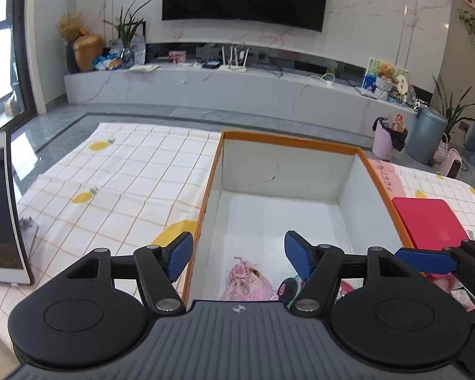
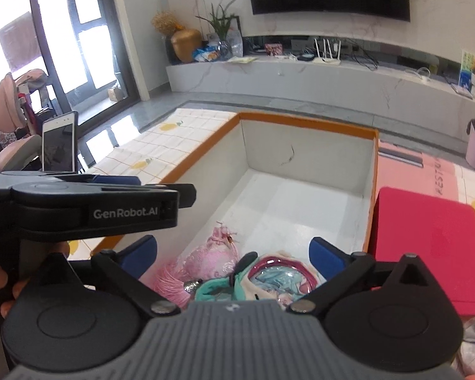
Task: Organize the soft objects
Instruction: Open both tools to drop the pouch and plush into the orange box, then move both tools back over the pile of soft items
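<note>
Left wrist first: your left gripper (image 1: 239,255) hangs wide open and empty, one blue ribbed pad outside the orange-rimmed box (image 1: 361,155), the other inside it. Below, at the near end of the smooth white floor, lies a pink lace pouch (image 1: 248,281), gathered at the neck and frilly. Just right of the box, a flat red case (image 1: 427,221) rests on the lemon-print cloth (image 1: 117,171) over the counter.

Right wrist now: your right gripper (image 2: 234,255) stands fully spread, nothing between its pads. Directly under it sits a soft pile: the pouch with a fringe, and beside it, touching, a teal-and-cream fabric piece (image 2: 218,286) around a glossy, crinkly plastic-fronted pocket ringed in magenta (image 2: 280,274). By the look of it, that bundle is already dropped in and you are at the release step.

Next move, I'd judge: lift clear without snagging the lace, then go for whatever soft item remains outside the box.
</note>
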